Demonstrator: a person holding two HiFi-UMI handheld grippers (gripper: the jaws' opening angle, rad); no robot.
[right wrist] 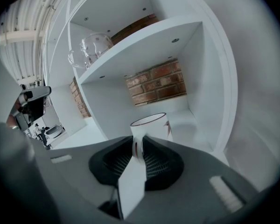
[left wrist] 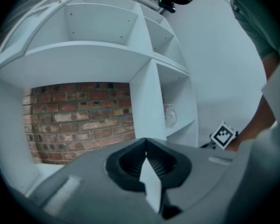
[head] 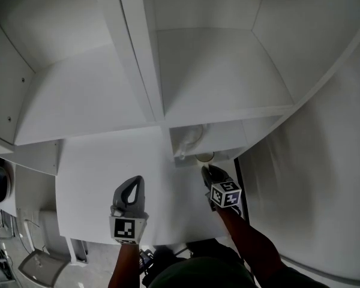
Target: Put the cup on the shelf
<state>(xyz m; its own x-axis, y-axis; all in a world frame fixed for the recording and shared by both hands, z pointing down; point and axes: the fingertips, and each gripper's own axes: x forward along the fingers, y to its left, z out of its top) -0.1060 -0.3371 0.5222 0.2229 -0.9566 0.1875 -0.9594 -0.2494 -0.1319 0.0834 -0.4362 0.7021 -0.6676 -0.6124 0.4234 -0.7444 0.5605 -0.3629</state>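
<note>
The left gripper [left wrist: 147, 148] is held off to the side, with its jaws pressed together and nothing between them. The right gripper [right wrist: 139, 146] is clamped on the near side of the white cup [right wrist: 151, 125]. The cup is kept upright, mouth up, just in front of this gripper. Straight ahead of the cup, an open box of the white shelf [right wrist: 196, 120] is seen, with a brick wall [right wrist: 156, 85] behind it. Only a push forward and down is judged to be needed, by the right hand.

Shelf [head: 216, 77]: smooth, matt white board. Cup [right wrist: 151, 126]: glossy white, ceramic-looking. Back wall [left wrist: 79, 115]: rough red brick.
</note>
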